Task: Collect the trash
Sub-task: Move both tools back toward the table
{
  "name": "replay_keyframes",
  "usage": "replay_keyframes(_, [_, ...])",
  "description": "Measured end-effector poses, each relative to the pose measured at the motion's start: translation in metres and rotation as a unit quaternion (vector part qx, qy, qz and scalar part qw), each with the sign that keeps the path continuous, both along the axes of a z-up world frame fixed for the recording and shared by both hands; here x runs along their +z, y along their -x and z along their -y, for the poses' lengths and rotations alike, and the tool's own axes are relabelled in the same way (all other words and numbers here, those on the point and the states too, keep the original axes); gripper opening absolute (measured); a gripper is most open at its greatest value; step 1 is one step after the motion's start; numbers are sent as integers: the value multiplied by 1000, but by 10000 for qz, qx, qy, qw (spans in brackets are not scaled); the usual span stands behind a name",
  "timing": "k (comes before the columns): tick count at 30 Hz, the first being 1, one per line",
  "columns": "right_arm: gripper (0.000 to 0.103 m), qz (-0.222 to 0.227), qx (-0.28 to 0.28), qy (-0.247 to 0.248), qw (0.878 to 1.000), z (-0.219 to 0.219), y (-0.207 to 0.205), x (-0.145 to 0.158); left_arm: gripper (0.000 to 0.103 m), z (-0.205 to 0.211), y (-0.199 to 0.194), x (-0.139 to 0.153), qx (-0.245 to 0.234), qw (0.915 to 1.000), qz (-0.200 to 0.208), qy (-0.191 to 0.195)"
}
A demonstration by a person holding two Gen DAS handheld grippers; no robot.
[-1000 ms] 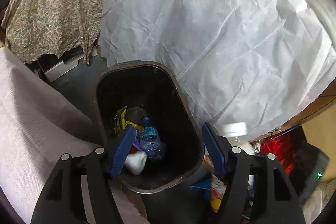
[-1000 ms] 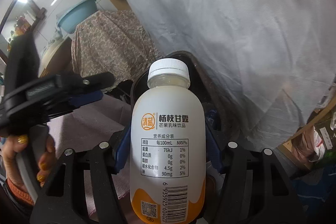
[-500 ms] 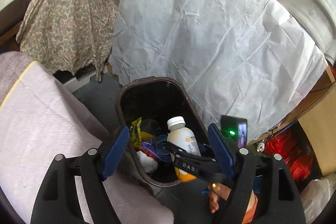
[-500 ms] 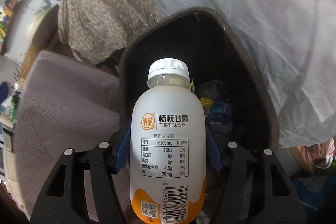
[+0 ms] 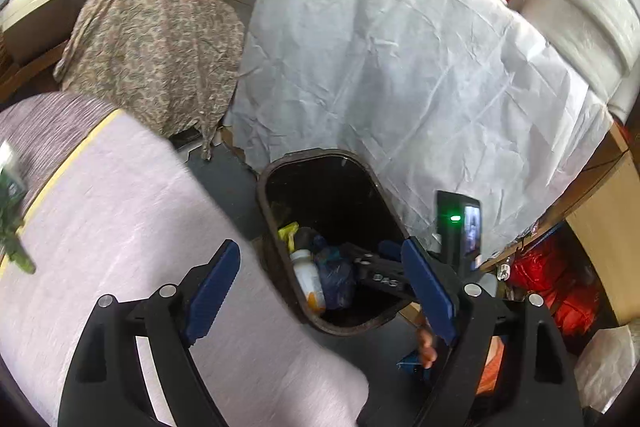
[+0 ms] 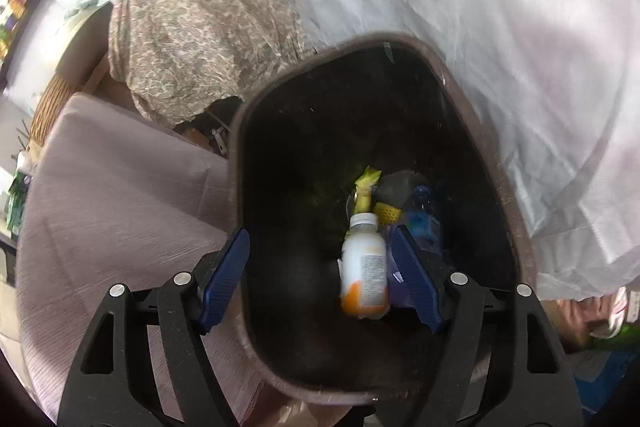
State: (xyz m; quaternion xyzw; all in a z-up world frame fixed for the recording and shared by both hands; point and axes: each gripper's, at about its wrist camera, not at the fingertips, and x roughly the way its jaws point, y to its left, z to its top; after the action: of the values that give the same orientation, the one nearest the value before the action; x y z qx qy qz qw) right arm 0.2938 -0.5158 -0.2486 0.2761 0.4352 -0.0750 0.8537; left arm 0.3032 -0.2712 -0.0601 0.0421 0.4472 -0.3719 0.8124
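The white drink bottle [image 6: 364, 269] lay in the dark bin [image 6: 240, 163] among other rubbish, below the right claw [image 6: 320, 277], whose jaws had just been opening, nothing between them. It looked light, rigid, smooth; its waist suited gripping. The left claw [image 5: 326, 293] gaped, empty.

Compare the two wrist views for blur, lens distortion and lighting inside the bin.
Left wrist view: the pink cloth is smeared by motion; the fisheye bends the white sheet. Right wrist view: the white bottle in the bin is soft, its label unreadable; the bin's interior is dark with little detail.
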Motion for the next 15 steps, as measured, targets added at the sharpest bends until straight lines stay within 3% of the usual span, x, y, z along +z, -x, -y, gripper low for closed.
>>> replay_keyframes(8, [73,766,407,458,9952,-39,28,70,85,-75,10,11,253,9993,258,-64])
replay_keyframes(15, [73,1385,1471,827,9759,-120,34,139,88,-166,20,20,833,9922,805,-456])
